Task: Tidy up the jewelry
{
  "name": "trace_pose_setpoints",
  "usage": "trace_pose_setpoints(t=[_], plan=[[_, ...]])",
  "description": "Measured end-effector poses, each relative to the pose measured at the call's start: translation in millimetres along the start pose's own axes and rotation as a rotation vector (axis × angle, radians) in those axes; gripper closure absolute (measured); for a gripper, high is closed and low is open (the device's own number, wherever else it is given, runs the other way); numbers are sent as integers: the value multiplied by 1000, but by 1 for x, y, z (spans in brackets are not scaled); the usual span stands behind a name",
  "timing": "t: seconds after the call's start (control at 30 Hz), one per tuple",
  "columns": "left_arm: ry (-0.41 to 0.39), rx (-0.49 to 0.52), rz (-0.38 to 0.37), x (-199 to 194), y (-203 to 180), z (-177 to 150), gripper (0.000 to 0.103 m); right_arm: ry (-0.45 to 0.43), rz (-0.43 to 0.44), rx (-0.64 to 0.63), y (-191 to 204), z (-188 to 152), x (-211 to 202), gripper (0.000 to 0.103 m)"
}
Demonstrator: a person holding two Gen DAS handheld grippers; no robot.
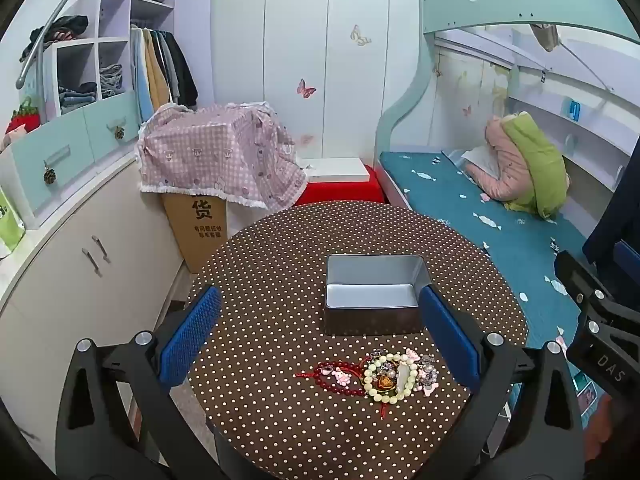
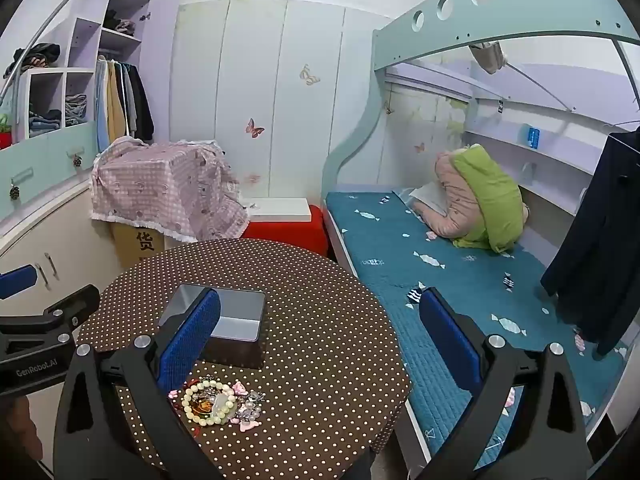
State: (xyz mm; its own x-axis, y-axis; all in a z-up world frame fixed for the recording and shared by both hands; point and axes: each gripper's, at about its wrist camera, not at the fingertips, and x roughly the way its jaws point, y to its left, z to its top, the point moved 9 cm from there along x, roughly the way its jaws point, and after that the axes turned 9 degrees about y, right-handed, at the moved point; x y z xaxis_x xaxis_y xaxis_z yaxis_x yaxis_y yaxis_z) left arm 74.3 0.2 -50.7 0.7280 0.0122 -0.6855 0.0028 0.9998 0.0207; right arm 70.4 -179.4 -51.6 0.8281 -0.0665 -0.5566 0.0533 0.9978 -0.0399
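A pile of jewelry (image 1: pixel 384 376) lies on the near part of a round brown polka-dot table (image 1: pixel 280 260): a pale green bead bracelet, a red bead bracelet (image 1: pixel 336 380), pink charms and clear beads. Behind it stands an open, empty metal tin box (image 1: pixel 374 294). My left gripper (image 1: pixel 320 340) is open and empty, held above the table with the pile between its blue pads. My right gripper (image 2: pixel 320 344) is open and empty, to the right of the pile (image 2: pixel 216 402) and the box (image 2: pixel 224 320), over the table's right edge.
A bed with a teal cover (image 2: pixel 440 280) and pink and green jackets stands right of the table. A cardboard box under a pink checked cloth (image 1: pixel 216 156) and a red stool (image 1: pixel 340 188) stand behind. White cabinets (image 1: pixel 80 264) run along the left.
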Motion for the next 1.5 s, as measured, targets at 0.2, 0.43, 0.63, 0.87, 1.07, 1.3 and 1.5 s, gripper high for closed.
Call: trace_pose_setpoints(t=[0.2, 0.43, 0.63, 0.87, 1.07, 1.3, 1.5], plan=[[7, -9, 4, 4, 1, 2, 5, -2, 1, 0, 0, 1, 0, 7], [2, -12, 6, 1, 2, 6, 5, 0, 5, -11, 6, 4, 0, 7], [1, -17, 11, 4, 7, 0, 5, -2, 24, -14, 15, 5, 2, 7], [2, -30, 16, 5, 14, -2, 5, 4, 41, -27, 20, 4, 5, 7], [6, -41, 26, 7, 19, -5, 5, 2, 45, -38, 24, 6, 7, 7], [16, -58, 43, 8, 24, -6, 5, 12, 75, -50, 35, 5, 12, 7], [15, -64, 48, 8, 27, -6, 5, 17, 86, -58, 38, 7, 13, 7]])
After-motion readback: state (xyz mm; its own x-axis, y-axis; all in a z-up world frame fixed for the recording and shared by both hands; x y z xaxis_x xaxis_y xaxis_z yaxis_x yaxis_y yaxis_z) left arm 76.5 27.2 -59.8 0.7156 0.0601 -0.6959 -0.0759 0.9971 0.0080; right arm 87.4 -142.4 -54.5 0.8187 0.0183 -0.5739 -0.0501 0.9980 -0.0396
